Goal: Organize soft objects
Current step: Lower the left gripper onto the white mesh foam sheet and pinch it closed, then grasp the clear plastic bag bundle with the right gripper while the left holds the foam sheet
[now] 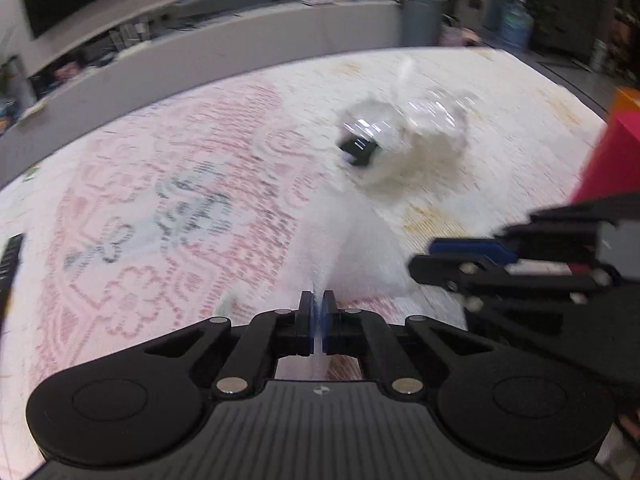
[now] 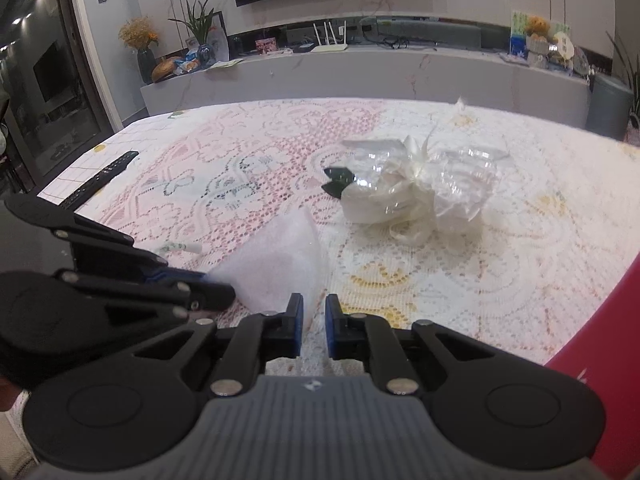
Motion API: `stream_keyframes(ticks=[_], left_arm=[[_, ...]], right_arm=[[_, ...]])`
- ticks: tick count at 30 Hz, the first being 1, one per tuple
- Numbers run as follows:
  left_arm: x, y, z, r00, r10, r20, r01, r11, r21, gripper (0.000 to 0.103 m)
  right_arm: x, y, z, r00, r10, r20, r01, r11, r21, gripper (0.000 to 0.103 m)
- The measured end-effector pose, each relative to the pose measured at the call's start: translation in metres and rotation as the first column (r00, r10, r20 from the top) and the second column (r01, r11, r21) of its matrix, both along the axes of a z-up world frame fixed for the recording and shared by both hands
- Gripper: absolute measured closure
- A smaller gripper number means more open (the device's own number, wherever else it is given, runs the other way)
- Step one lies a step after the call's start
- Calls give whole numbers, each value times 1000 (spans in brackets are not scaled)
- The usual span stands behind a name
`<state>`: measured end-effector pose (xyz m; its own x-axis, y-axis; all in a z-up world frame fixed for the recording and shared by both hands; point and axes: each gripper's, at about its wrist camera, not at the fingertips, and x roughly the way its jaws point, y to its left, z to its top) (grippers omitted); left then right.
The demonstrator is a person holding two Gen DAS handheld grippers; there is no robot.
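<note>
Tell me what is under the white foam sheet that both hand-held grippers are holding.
The white foam sheet lies over the lace tablecloth, whose pink pattern shows faintly through it. Near its left edge lies a small green-and-white wrapper. Whether anything else hides under it cannot be seen.

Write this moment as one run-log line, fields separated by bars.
left gripper: shut on white foam sheet | right gripper: shut on same sheet | plastic-wrapped bundle: on lace tablecloth, untouched

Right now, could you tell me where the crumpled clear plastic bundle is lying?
In the right wrist view the plastic bundle lies on the lace tablecloth, right of centre, beyond the white foam sheet near both grippers.
</note>
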<state>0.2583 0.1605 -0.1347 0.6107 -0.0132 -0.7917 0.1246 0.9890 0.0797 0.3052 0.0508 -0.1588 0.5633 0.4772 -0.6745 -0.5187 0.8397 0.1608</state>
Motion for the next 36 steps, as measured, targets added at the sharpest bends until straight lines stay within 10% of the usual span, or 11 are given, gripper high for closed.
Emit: stream_keyframes(ticks=[19,30,36], left_arm=[[12,16,15,977,196,86,-195,981,-21,101],[13,34,9,971,227,77,-224,974,-43,101],[13,35,9,972,223,73,-219,974,-51,101]], right_arm=[[10,53,19,932,8,362,123,933,-338,35],[43,83,-7,913,103,394,120,857,-501,31],[44,86,-15,909,111,403,142,825,-547,45]])
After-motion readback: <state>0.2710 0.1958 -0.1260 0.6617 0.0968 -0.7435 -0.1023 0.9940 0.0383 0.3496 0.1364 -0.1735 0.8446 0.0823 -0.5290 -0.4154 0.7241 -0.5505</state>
